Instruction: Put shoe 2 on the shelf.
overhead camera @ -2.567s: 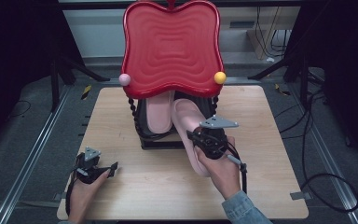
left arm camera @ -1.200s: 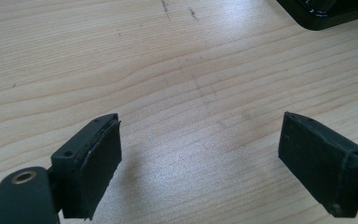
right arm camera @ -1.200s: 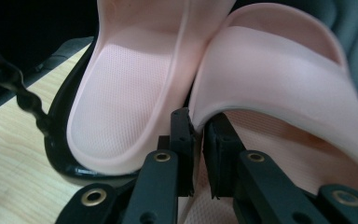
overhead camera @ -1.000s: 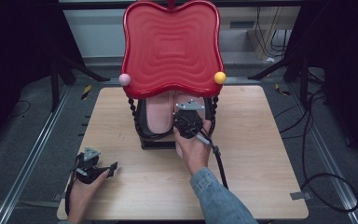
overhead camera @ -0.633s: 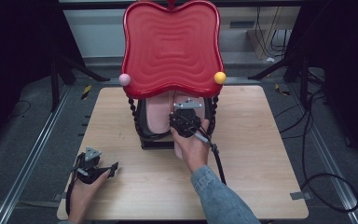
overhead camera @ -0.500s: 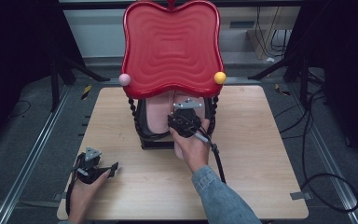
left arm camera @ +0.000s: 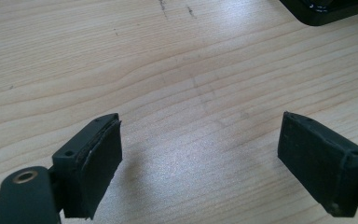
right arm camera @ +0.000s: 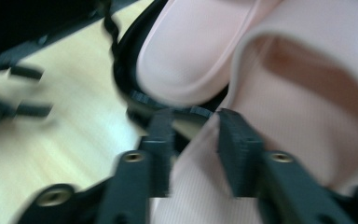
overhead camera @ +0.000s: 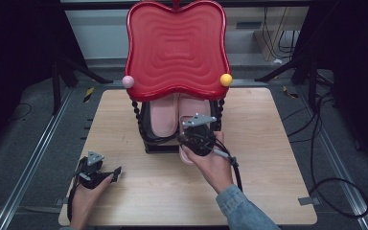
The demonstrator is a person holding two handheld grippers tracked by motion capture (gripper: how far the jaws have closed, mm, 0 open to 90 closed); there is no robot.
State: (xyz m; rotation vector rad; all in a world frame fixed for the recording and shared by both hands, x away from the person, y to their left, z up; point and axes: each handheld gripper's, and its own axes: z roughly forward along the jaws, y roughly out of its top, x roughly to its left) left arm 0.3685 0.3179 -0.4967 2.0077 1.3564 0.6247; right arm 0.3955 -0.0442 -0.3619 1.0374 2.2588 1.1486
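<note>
Left gripper (overhead camera: 116, 171) sits low at the near left corner of the wooden table (overhead camera: 278, 143), its two black jaws spread wide over bare wood with nothing between them. Further in, the right gripper (overhead camera: 190, 140) — held in the person's right hand (overhead camera: 213, 163) — is at the heel of a pale pink slipper (overhead camera: 191, 115). Its jaws have just been closing, and in the right gripper view the slipper's ribbed edge (right arm camera: 191, 186) lies between the narrow-set pads; whether they actually press on it I cannot tell through the blur. That slipper lies partly in a black rack (overhead camera: 146, 129) near the table's middle, heel jutting toward the person, beside a second pink slipper (overhead camera: 163, 117) already tucked inside. Beyond them rises a wavy red panel (overhead camera: 176, 48) with a pink ball (overhead camera: 128, 81) and a yellow ball (overhead camera: 226, 79) at its lower corners.
</note>
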